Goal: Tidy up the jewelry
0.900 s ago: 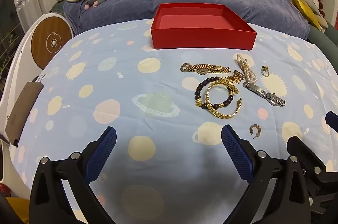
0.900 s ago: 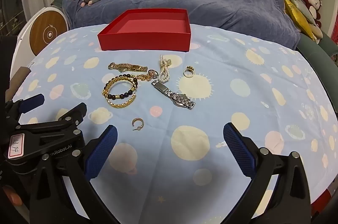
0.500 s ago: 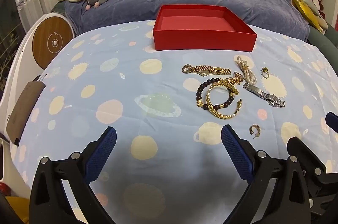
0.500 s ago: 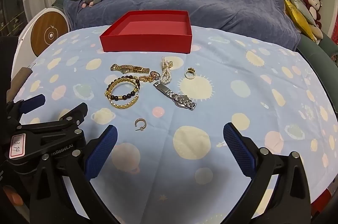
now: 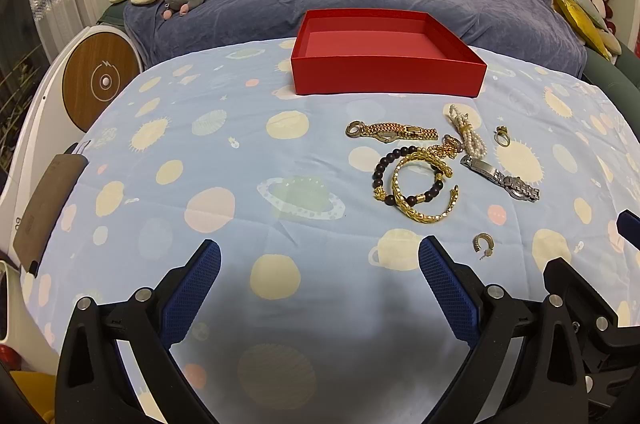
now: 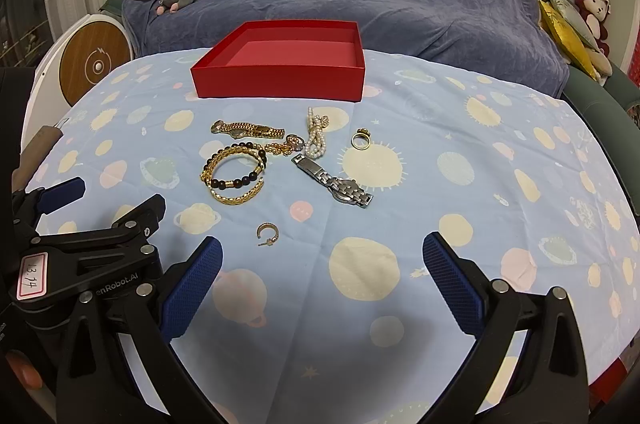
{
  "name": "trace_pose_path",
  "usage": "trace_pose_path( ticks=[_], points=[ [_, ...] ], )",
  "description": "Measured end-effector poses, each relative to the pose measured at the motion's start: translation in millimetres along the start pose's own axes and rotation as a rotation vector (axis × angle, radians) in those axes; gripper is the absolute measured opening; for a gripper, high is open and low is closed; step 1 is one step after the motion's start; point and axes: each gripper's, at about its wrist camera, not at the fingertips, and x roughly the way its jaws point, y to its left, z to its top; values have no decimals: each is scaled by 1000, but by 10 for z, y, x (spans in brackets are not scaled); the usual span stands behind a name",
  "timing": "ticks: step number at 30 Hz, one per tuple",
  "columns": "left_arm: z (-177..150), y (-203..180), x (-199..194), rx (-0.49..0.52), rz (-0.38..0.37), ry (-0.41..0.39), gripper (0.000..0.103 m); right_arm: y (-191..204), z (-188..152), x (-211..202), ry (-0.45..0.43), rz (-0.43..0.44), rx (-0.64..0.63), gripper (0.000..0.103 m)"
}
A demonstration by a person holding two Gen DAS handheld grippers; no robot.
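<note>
A bench covered with a pale blue cloth (image 5: 224, 152) printed with planets and suns holds a scatter of jewelry. At the far side sits a shallow red box (image 5: 386, 74), open, with nothing visible inside. Just in front of it lie the pieces to be sorted: a gold watch (image 5: 390, 132), a string of pearls (image 5: 468, 136), a gold ring (image 5: 502, 137), a silver watch (image 5: 500, 178), a dark bead bracelet (image 5: 400, 178) overlapping a gold chain bracelet (image 5: 424, 196), and, apart from the rest and nearest the cameras, a small hoop earring (image 5: 483, 244).

The left gripper (image 5: 320, 288) hovers low over bare cloth, its jaws spread wide and holding nothing. The right gripper (image 6: 322, 288) sits close beside it, its jaws likewise spread wide and empty, with the earring just ahead and to the left of it.

Nothing appears to be in the box yet, so the task looks barely begun. The risks lie in the grabbing. The two bracelets are tangled, so lifting one may drag the other or drop it short of the box. The earring and ring are small and lie flat, so the jaws could pinch cloth and shift everything. The two grippers are also close enough to collide.
</note>
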Motion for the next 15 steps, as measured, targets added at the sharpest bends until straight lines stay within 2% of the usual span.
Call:
trace_pose_path(
  ticks=[15],
  points=[
    [-6,17,-4,0,-3,3,96,1,-4,1,1,0,0,98]
  ],
)
